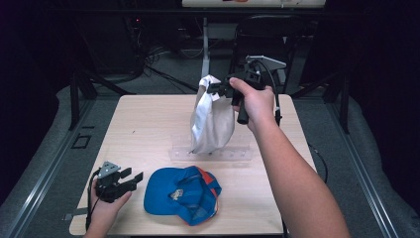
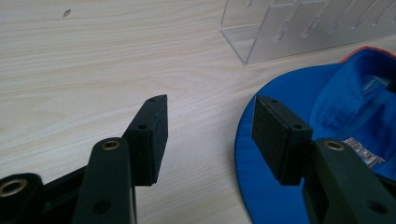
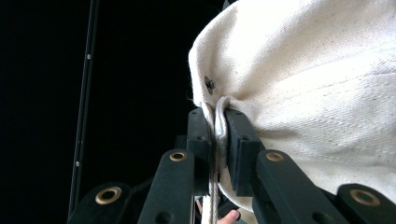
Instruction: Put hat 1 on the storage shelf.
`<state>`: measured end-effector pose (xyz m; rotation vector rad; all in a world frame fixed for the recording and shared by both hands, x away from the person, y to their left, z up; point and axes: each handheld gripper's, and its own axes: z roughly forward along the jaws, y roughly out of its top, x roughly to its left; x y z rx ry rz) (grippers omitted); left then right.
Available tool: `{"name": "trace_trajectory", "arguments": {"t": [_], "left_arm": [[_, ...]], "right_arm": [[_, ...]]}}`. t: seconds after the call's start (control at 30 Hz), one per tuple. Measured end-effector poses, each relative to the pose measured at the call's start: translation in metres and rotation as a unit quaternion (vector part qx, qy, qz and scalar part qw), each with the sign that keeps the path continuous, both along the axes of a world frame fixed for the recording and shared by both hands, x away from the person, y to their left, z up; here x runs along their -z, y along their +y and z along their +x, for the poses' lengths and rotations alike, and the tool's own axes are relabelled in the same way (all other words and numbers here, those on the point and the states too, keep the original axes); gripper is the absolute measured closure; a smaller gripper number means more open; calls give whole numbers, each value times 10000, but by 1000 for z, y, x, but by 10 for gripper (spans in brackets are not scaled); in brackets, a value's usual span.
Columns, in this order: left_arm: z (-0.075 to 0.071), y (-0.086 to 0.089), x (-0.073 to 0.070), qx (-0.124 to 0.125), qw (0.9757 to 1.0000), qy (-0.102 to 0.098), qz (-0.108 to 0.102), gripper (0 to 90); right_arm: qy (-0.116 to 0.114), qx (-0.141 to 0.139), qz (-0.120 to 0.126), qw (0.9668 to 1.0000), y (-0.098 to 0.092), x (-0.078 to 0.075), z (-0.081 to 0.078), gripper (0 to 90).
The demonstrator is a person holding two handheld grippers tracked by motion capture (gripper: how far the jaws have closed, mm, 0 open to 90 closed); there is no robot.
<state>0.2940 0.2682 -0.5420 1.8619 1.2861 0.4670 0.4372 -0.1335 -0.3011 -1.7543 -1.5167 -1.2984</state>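
A: right gripper (image 1: 218, 89) is clamped on the edge of the white cap (image 1: 213, 121), holding it up over the clear rack (image 1: 210, 154) mid-table

B: and the left gripper (image 1: 132, 178)? Jaws spread with nothing in them, low on the table (image 1: 143, 124) just beside the blue cap (image 1: 182, 194), which lies upside down at the near edge

Room was dark. Light wood table (image 1: 148, 124) sat on grey floor (image 1: 44, 163); black chair (image 1: 267, 29) and cables (image 1: 163, 54) stood beyond the raised jaws, white post (image 1: 204, 44) alongside.
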Motion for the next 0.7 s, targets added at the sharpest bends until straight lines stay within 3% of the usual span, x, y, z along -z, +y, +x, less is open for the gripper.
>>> {"name": "trace_trajectory", "arguments": {"t": [0.43,0.5,0.7], "left_arm": [[-1,-2,-3,18,10000,-44,-30,465],[-1,-3,-4,33,9999,-67,-109,466],[-2,-15,-14,288,9994,-186,-92,466]], "right_arm": [[38,-12,-82,10000,10,4,4,813],[46,-1,-90,9999,12,5,5,811],[96,33,-113,9999,17,12,10,810]]}}
